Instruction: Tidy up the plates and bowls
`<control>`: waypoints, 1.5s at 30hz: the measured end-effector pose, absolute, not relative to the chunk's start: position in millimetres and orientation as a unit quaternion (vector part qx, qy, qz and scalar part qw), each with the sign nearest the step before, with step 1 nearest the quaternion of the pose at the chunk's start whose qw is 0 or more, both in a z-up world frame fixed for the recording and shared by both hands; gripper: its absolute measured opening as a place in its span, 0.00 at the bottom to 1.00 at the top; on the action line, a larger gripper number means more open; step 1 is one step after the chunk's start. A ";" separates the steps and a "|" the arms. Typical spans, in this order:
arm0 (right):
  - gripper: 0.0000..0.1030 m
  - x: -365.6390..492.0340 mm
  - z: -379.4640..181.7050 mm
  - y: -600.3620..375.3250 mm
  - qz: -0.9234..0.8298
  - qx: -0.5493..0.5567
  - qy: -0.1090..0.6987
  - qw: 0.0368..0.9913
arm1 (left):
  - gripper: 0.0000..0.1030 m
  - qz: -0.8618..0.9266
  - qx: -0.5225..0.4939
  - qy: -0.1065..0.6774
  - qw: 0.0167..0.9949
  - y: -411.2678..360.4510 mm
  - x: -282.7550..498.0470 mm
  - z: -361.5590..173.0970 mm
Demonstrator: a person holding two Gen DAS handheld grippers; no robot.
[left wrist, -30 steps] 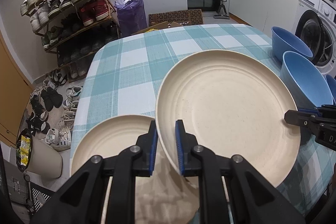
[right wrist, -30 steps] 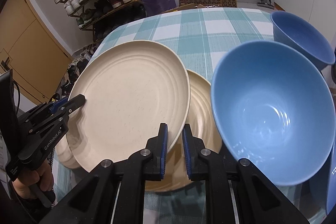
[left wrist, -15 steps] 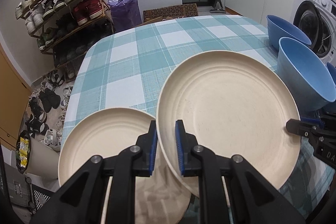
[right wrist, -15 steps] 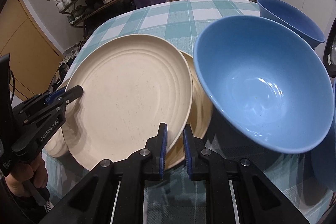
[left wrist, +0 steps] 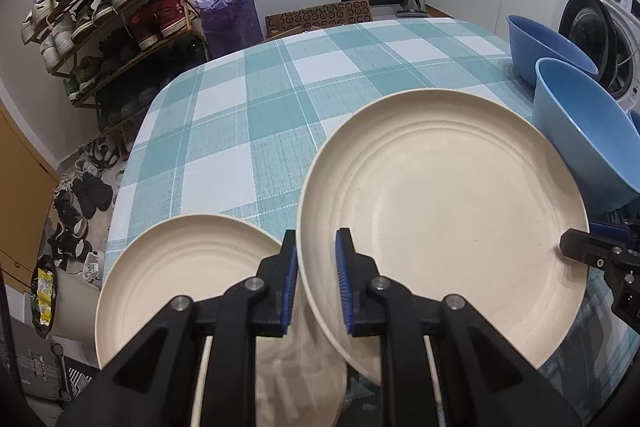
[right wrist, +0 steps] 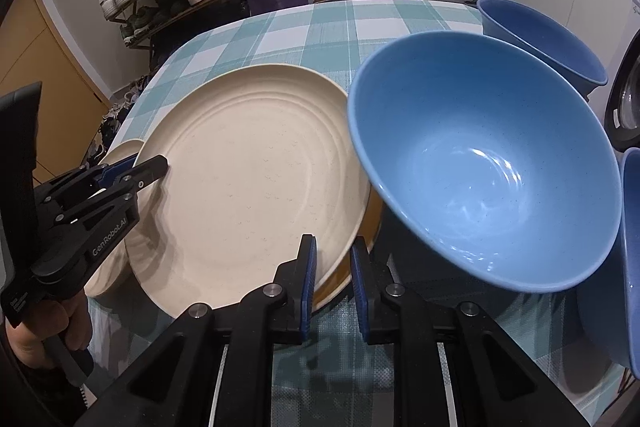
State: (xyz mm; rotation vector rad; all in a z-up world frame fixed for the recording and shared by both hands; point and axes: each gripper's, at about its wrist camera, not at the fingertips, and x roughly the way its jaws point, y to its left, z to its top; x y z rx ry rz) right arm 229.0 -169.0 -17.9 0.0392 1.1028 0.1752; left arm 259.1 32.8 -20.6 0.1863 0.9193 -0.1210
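Observation:
A large cream plate [left wrist: 440, 219] [right wrist: 256, 187] hangs tilted just above the checked table [left wrist: 260, 115]. My left gripper [left wrist: 316, 279] is shut on its near-left rim. My right gripper [right wrist: 332, 283] [left wrist: 580, 251] is shut on the opposite rim, one finger lying over the plate's edge. A second cream plate [left wrist: 180, 279] [right wrist: 120, 155] lies flat to the left, partly under the held one. The darker rim of a third plate [right wrist: 372, 219] shows as a sliver beneath it. A blue bowl [right wrist: 480, 163] [left wrist: 588, 151] stands right beside the plates.
Another blue bowl [right wrist: 540, 39] [left wrist: 548, 47] stands behind the first, and a third bowl [right wrist: 632, 247] cuts in at the right edge. A shoe rack [left wrist: 112, 11] and a purple bag [left wrist: 228, 15] stand past the table's far left. A washing machine [left wrist: 600, 27] is at the right.
The large plate has slid over the plate beneath it, which now shows only as a sliver. It has also sunk a little toward the table. Both grippers keep their hold.

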 end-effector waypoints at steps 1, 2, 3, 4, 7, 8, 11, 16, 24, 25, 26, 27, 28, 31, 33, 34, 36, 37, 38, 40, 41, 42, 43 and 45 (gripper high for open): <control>0.17 228.4 -18.0 -168.7 0.083 0.018 0.523 0.848 | 0.16 -0.058 0.091 0.444 0.889 32.7 259.5 -21.9; 0.17 227.9 -17.9 -168.6 0.083 0.017 0.522 0.849 | 0.16 -0.058 0.092 0.444 0.889 32.7 260.0 -22.9; 0.18 227.8 -18.0 -168.6 0.083 0.017 0.522 0.849 | 0.16 -0.058 0.093 0.445 0.889 31.8 260.8 -23.9; 0.18 227.9 -18.1 -168.4 0.083 0.017 0.522 0.849 | 0.16 -0.057 0.096 0.444 0.889 31.4 261.3 -24.4; 0.19 226.6 -18.4 -167.3 0.082 0.014 0.523 0.848 | 0.16 -0.055 0.102 0.443 0.889 29.1 262.9 -25.8; 0.20 226.1 -18.3 -166.8 0.082 0.014 0.523 0.848 | 0.16 -0.054 0.103 0.442 0.889 28.7 263.3 -26.3; 0.23 223.7 -18.6 -164.4 0.083 0.007 0.522 0.849 | 0.16 -0.053 0.106 0.439 0.891 26.5 263.0 -28.4; 0.26 220.9 -18.8 -160.6 0.084 -0.004 0.523 0.848 | 0.16 -0.049 0.117 0.434 0.892 23.0 263.1 -31.0; 0.33 219.0 -24.4 -154.9 0.079 -0.040 0.530 0.843 | 0.16 -0.052 0.127 0.432 0.891 17.7 262.6 -37.9; 0.33 219.4 -25.7 -154.5 0.081 -0.041 0.531 0.842 | 0.16 -0.050 0.134 0.429 0.892 16.3 261.9 -38.7; 0.34 219.8 -26.6 -153.9 0.082 -0.041 0.532 0.842 | 0.16 -0.049 0.136 0.429 0.892 16.1 261.5 -39.4; 0.34 220.0 -26.9 -153.2 0.082 -0.043 0.532 0.842 | 0.16 -0.050 0.137 0.428 0.892 16.2 260.9 -39.5; 0.36 220.1 -27.5 -152.5 0.082 -0.045 0.531 0.842 | 0.16 -0.050 0.137 0.428 0.892 16.2 260.9 -39.5; 0.40 220.1 -30.1 -150.4 0.083 -0.050 0.530 0.842 | 0.18 -0.054 0.133 0.430 0.892 17.6 261.3 -38.3; 0.45 220.7 -31.4 -150.5 0.089 -0.045 0.531 0.841 | 0.18 -0.056 0.127 0.432 0.891 19.6 260.2 -37.2; 0.49 220.7 -31.1 -151.0 0.096 -0.038 0.530 0.842 | 0.18 -0.058 0.123 0.433 0.891 21.0 259.1 -36.1; 0.52 219.2 -28.8 -150.3 0.103 -0.036 0.526 0.843 | 0.20 -0.063 0.115 0.434 0.891 23.0 256.5 -33.8; 0.56 218.5 -27.0 -150.4 0.105 -0.036 0.523 0.845 | 0.22 -0.067 0.109 0.435 0.891 24.3 255.1 -32.4; 0.63 217.5 -24.7 -151.2 0.105 -0.034 0.521 0.847 | 0.24 -0.071 0.102 0.436 0.891 25.8 253.4 -30.5; 0.72 216.6 -20.7 -153.6 0.108 -0.027 0.516 0.849 | 0.39 -0.074 0.093 0.434 0.893 28.2 249.9 -25.8; 0.74 216.2 -19.0 -155.0 0.111 -0.022 0.515 0.850 | 0.44 -0.069 0.094 0.433 0.894 28.2 248.6 -24.2; 0.75 215.7 -17.5 -156.6 0.113 -0.017 0.515 0.850 | 0.49 -0.065 0.093 0.429 0.896 29.0 246.8 -21.6; 0.77 214.4 -16.1 -158.3 0.115 -0.011 0.515 0.849 | 0.49 -0.067 0.089 0.426 0.898 30.3 244.8 -18.6; 0.77 212.7 -13.1 -161.0 0.120 -0.001 0.516 0.848 | 0.50 -0.073 0.078 0.427 0.898 32.8 242.7 -14.8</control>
